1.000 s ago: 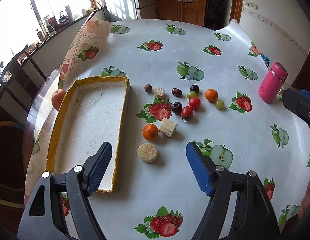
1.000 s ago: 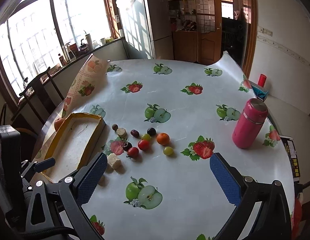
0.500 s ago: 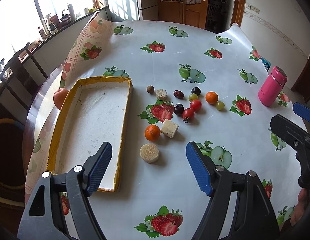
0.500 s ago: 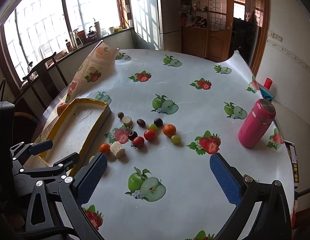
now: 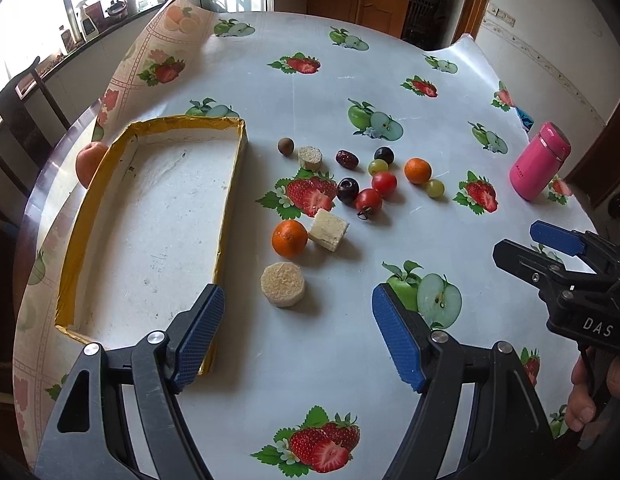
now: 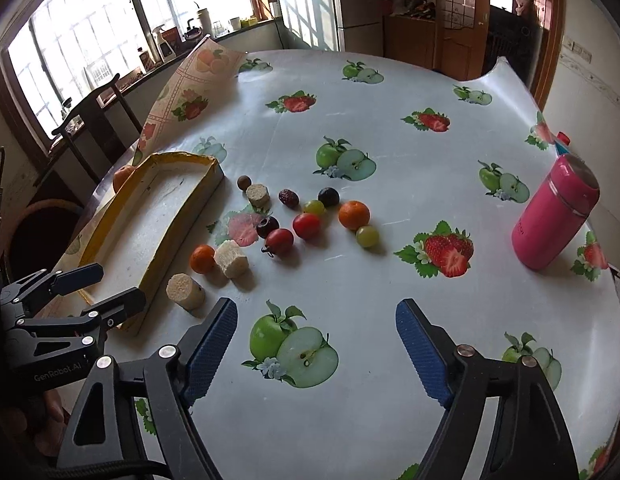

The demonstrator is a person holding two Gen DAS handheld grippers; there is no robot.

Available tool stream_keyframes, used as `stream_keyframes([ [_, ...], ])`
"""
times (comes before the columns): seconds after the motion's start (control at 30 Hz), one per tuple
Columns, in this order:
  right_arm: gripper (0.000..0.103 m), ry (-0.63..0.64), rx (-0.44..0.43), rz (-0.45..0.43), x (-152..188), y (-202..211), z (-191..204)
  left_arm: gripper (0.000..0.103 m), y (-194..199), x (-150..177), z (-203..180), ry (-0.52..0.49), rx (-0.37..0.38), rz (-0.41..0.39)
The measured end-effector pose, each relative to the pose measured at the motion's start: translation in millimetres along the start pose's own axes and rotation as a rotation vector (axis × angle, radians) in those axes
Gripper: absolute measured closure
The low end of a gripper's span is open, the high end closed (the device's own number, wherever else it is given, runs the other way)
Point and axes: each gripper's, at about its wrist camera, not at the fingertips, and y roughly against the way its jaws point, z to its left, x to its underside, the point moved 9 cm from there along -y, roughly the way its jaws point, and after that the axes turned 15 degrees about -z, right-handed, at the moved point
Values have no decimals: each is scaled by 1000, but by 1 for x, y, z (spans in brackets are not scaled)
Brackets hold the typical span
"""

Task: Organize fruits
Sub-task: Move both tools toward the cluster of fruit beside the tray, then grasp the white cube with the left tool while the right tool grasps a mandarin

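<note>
Pink flask point(image 6: 555, 212) beside scattered fruits point(image 6: 306, 224).

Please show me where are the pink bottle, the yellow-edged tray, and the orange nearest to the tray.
pink bottle point(image 6: 551, 216), right wrist view, body.
yellow-edged tray point(image 5: 230, 200), left wrist view, right wall.
orange nearest the tray point(image 5: 289, 239), left wrist view, centre.

Left wrist view: looks steeply down the left tongs point(image 5: 298, 334) onto the worktop point(image 5: 270, 92); near, over the tray point(image 5: 150, 216) end.
Right wrist view: looks down the right tongs point(image 6: 315, 346); near, over the worktop's front part, further right.
Facing: both toward the far windows and door.
Shared: tray, fruit cluster point(image 5: 365, 184) point(image 6: 310, 220), pink bottle point(image 5: 539, 166) point(image 6: 553, 212); each view catches the other tongs at its edge.
</note>
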Motion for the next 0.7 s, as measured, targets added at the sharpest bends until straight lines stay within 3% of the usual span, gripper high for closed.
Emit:
stream_keyframes([
  [0.23, 29, -44, -28, 60, 13, -36, -9, 27, -27, 0, -9, 7, 49, 24],
  [0.5, 48, -100, -35, 88, -2, -103, -37, 27, -82, -18, -37, -176, 59, 10],
  [0.7, 57, -115, -14, 109, -11, -141, -51, 27, -109, -14, -36, -182, 103, 42],
])
